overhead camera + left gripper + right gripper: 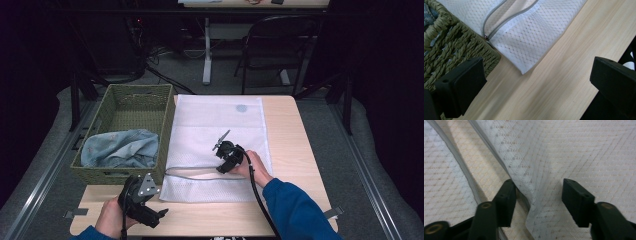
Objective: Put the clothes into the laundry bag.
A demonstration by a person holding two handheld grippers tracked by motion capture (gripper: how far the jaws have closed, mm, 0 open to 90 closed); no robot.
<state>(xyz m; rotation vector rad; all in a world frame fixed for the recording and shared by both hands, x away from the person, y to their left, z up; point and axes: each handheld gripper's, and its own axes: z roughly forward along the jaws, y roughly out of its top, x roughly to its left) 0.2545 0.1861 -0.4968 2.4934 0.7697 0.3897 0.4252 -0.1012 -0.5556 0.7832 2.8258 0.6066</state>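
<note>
Mesh laundry bag [220,125], white and flat on the desk [295,145], is what the right hand-held gripper [223,159] works on: it stands on the bag's near part, at the unzipped grey zipper [200,172] that runs left to right across the bag. In the right gripper view the jaws are about half open and straddle a raised fold of the upper mesh lip [534,202] beside the zipper opening; one jaw sits inside the opening on the lower layer, the other on top of the mesh. The pads do not yet press the fold, so nothing is held.

The zipper's long axis lies across the gripper's line of approach, and the lip to be lifted is right between the jaws, so the coming move, as I judge it, is only a closing and a lift.

The left hand-held gripper [141,200] hovers over the desk's near left corner with jaws wide apart and empty. In its own view the bag's corner [522,71] and the zipper's closed end [485,37] lie just ahead.

Beyond it, touching the bag's left edge, stands the woven green basket [137,100] with a pale blue cloth [120,149] in it, nearer the left hand than the right.
</note>
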